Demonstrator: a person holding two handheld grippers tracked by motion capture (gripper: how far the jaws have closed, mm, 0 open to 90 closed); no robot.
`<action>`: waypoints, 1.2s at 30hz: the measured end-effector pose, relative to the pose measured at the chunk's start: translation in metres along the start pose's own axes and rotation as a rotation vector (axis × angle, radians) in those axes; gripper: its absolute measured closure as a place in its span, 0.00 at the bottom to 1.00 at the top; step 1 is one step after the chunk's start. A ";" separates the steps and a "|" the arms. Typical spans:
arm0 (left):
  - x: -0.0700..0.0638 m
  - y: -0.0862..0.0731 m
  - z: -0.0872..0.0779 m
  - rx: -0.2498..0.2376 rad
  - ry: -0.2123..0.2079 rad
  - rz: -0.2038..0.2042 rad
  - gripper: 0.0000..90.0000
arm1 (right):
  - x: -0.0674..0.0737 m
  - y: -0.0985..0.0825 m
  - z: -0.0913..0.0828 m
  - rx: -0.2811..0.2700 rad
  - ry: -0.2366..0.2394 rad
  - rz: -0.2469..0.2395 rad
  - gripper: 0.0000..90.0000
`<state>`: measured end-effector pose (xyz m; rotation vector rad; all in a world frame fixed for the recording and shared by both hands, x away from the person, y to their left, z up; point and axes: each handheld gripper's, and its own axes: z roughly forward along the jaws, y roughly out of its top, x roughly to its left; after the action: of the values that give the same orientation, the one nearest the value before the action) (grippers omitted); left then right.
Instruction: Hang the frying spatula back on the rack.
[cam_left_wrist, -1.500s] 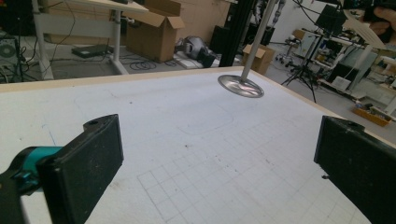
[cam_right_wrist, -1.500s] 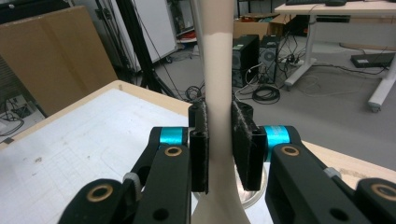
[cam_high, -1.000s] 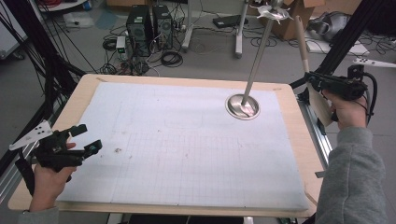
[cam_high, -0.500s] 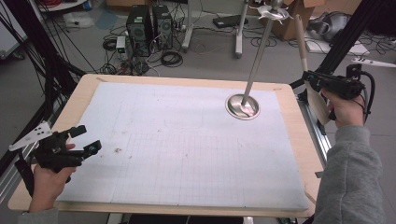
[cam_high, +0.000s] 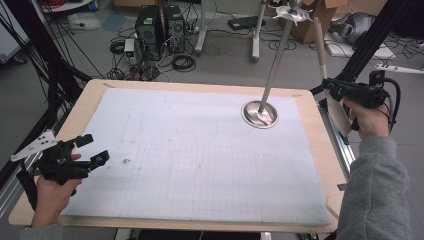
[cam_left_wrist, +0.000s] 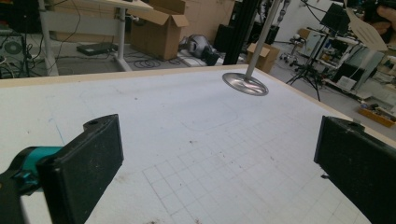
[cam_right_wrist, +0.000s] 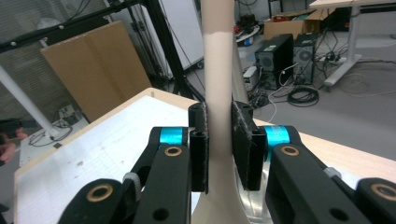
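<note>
On the white gridded mat (cam_high: 200, 165): right gripper (cam_right_wrist: 219, 140) clamping a pale wooden spatula (cam_right_wrist: 218, 70) upright beside the table edge, apparently readying it; left gripper (cam_high: 87, 152) idling wide open, empty.

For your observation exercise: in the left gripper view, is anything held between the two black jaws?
No: the left gripper stands wide open, with just the white gridded mat between its jaws.

The high view looks down on the whole counter (cam_high: 310, 165); both gripper views ride low and close, sharing its white top.
</note>
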<state>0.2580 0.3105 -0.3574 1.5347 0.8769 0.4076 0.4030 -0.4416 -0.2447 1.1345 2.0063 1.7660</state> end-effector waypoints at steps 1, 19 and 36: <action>0.000 0.000 0.000 -0.001 -0.001 0.000 0.02 | 0.000 0.000 0.001 0.001 0.002 -0.002 0.87; -0.001 0.000 0.001 0.000 -0.003 0.001 0.02 | 0.005 -0.001 0.013 0.039 -0.035 -0.023 0.87; -0.001 0.001 0.001 0.002 -0.005 0.004 0.02 | 0.003 -0.001 0.022 0.056 -0.029 -0.004 0.87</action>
<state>0.2581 0.3090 -0.3566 1.5388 0.8701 0.4058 0.4142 -0.4235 -0.2494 1.1656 2.0511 1.6917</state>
